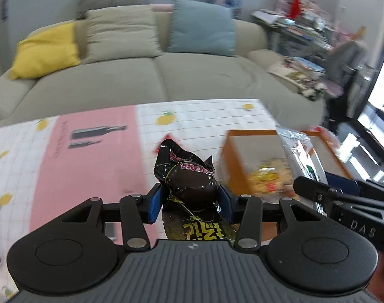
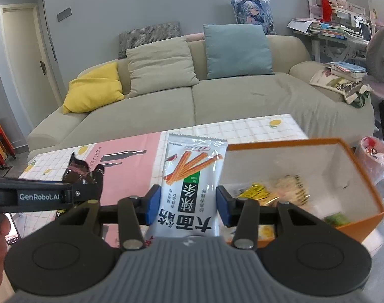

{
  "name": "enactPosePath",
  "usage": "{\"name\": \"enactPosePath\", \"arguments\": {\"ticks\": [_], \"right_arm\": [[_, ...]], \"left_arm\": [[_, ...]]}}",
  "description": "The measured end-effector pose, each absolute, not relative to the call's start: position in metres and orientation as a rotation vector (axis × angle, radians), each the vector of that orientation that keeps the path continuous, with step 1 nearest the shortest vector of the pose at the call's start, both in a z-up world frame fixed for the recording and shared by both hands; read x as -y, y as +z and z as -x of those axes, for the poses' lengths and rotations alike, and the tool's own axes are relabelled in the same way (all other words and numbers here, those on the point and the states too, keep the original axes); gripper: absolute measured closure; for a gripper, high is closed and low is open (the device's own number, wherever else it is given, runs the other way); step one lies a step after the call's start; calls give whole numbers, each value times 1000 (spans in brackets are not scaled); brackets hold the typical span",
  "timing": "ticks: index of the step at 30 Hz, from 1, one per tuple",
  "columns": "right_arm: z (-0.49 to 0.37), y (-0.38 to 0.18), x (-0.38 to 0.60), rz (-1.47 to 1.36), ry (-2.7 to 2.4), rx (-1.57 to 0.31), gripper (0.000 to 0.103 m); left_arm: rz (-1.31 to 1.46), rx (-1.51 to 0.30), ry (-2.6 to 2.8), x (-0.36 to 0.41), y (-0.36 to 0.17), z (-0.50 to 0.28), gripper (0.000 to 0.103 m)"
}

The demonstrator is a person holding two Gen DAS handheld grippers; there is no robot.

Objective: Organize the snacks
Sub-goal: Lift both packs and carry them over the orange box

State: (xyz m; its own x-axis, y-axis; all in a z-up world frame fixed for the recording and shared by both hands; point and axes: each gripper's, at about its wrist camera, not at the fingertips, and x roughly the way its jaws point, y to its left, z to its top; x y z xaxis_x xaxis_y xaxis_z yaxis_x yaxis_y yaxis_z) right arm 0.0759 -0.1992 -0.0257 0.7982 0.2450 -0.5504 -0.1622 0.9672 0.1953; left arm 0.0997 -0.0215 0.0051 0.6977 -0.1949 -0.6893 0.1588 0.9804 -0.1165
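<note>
Both hands carry a snack at once. The left gripper (image 1: pixel 190 202) is clamped on a dark crinkled snack packet (image 1: pixel 185 176), blue pads squeezing its middle so the foil bulges and its top corners stick up. The right gripper (image 2: pixel 188 205) pinches a white spicy-strip packet (image 2: pixel 192 176) by its lower half, packet standing upright with the printed strips facing the camera.

Both packets look clear of the table (image 2: pixel 255 128), which wears a lemon-print cloth with a pink panel. The grip near the lower half of each bag probably keeps the free end pointing forward for a clean drop.

The orange box (image 2: pixel 363 171) sits on the right side of the table, open-topped, white inside. Several snacks already lie in it: a yellow wrapper (image 2: pixel 257 192), a pale packet and something green near the front wall. So the box reads as the collection bin, partly filled.

From the left view the white packet hangs at the box's near edge; the dark packet is just left of the box, over the cloth. A sofa (image 2: pixel 217 101) with cushions stands behind the table.

Likely step: carry both to the box and release.
</note>
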Motion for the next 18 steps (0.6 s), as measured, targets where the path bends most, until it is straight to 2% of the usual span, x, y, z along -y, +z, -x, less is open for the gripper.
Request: {"name": "enactPosePath", "arguments": {"ticks": [10,18], "right_arm": [[-93,17,301,-101,170,-675,57],[-150,-15,364,-52,130,-860,57]], "left_arm": [[24,-830,-488,105,32,-145,50],[-116,-942,-590,183,-1,-190,50]]}}
